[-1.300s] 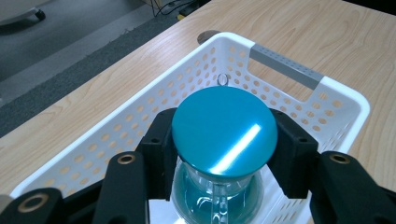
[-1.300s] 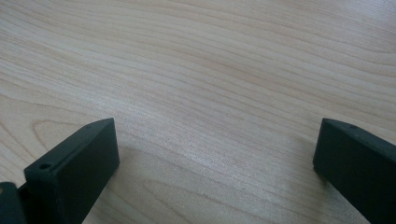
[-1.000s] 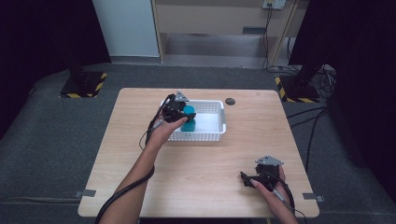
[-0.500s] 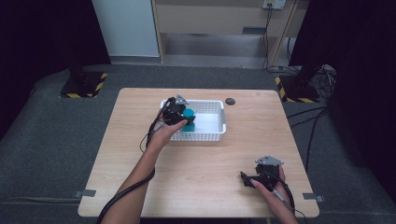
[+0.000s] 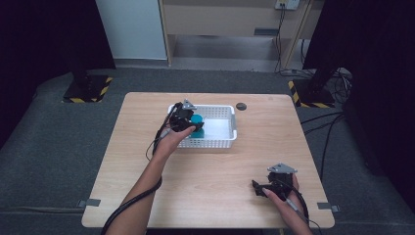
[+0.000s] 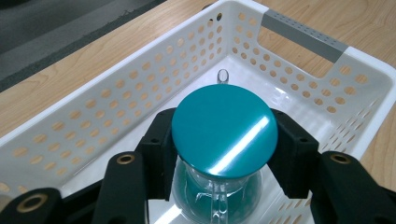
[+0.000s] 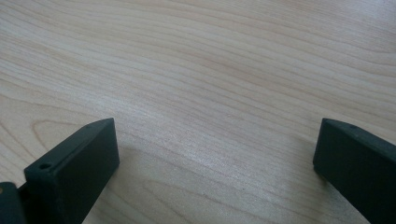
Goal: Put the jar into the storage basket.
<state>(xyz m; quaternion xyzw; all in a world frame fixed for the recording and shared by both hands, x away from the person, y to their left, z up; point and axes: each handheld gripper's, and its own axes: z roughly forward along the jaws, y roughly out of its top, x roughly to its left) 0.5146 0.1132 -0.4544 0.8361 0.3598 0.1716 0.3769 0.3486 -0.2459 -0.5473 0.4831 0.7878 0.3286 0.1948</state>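
Observation:
A clear glass jar with a teal lid (image 6: 224,130) sits between the jaws of my left gripper (image 6: 224,154), which is shut on it just below the lid. Jar and gripper are inside the left end of a white perforated basket (image 6: 299,35). From above, the teal lid (image 5: 197,119) shows beside the left gripper (image 5: 188,122) in the basket (image 5: 225,142) at the table's middle back. My right gripper (image 5: 259,188) rests near the table's front right, jaws wide apart over bare wood (image 7: 210,102), nothing between them.
A small dark round disc (image 5: 241,106) lies on the table just behind the basket's right end. The wooden table (image 5: 210,196) has bare surface in front of the basket. Dark stands and cables crowd the floor beyond the far edge.

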